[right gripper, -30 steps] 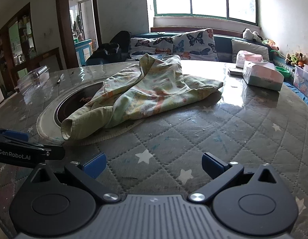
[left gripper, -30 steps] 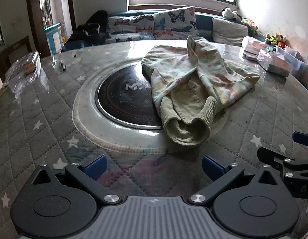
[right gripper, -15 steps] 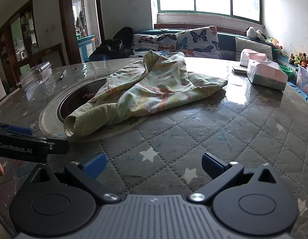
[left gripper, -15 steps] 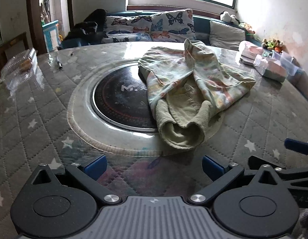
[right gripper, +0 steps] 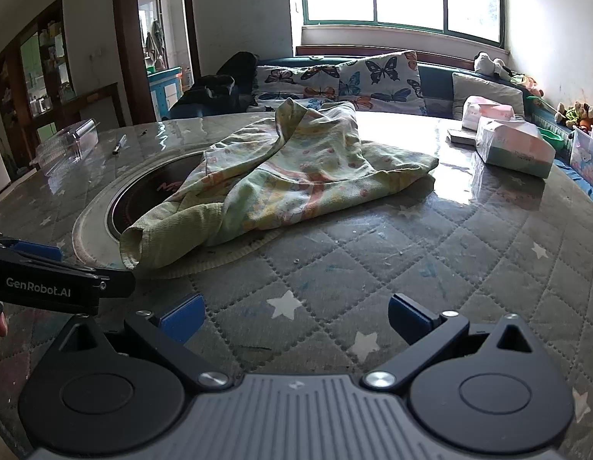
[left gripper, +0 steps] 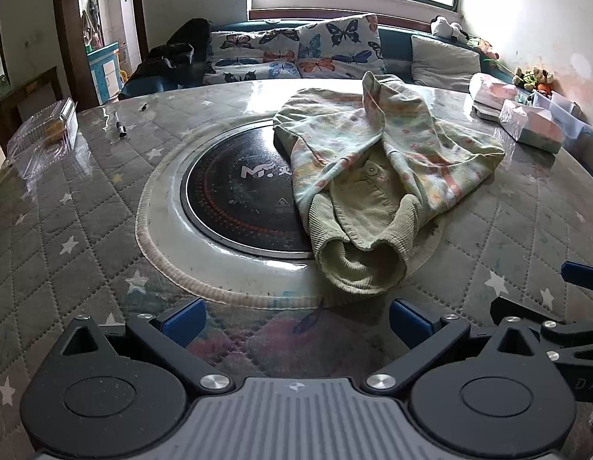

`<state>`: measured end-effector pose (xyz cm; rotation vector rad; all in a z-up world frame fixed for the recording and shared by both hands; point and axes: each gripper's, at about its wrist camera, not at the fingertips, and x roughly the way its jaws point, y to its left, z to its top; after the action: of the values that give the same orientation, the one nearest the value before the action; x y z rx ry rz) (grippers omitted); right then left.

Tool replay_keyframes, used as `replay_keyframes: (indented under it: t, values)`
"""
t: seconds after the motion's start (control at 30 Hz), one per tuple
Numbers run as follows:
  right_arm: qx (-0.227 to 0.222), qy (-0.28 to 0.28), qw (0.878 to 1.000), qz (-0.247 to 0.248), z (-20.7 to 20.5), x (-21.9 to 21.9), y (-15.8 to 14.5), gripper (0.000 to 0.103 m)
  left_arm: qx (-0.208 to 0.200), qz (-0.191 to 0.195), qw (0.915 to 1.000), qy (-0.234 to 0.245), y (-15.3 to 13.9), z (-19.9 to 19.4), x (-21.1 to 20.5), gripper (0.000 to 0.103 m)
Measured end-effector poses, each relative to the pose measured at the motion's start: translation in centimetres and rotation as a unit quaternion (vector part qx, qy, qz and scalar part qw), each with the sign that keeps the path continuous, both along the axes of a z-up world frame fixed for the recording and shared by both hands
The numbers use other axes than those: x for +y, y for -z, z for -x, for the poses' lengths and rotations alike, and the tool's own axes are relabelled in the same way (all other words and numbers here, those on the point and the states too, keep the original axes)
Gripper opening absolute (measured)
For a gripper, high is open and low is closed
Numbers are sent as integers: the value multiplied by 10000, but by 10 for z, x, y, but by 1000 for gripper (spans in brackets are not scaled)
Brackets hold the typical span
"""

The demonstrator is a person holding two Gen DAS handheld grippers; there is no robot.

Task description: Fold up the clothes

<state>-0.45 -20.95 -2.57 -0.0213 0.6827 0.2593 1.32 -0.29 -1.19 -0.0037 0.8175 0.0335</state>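
A crumpled pale green garment (left gripper: 376, 176) with a pastel print and ribbed cuffs lies in a heap on the round table, partly over the black hotplate (left gripper: 239, 199). It also shows in the right wrist view (right gripper: 281, 180). My left gripper (left gripper: 296, 324) is open and empty, just short of the nearest cuff. My right gripper (right gripper: 294, 316) is open and empty over the quilted cover, to the right of the garment. The right gripper shows at the edge of the left wrist view (left gripper: 557, 306), and the left gripper at the left edge of the right wrist view (right gripper: 47, 283).
The table has a grey quilted star cover (right gripper: 411, 268) under clear plastic. Tissue packs (right gripper: 514, 145) and boxes stand at the far right. A clear plastic container (left gripper: 43, 134) and a pen (left gripper: 120, 124) lie at the far left. A sofa with butterfly cushions (left gripper: 296, 50) is behind.
Both grippers have moved slightly nearer the garment and tilted a little. The garment has not moved. Both stay open.
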Motion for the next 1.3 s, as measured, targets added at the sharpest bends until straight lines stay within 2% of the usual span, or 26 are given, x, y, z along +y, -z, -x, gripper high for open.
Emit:
replay_keyframes:
  t: [0.67,1.3]
  values:
    - [85,54,9999,8,-19,2,-3,103,39,27,10000,59,-5,-17,2,103]
    - [415,149,9990,106,-47,7,3,103,94,102,9999,49,-13,-41,10,103]
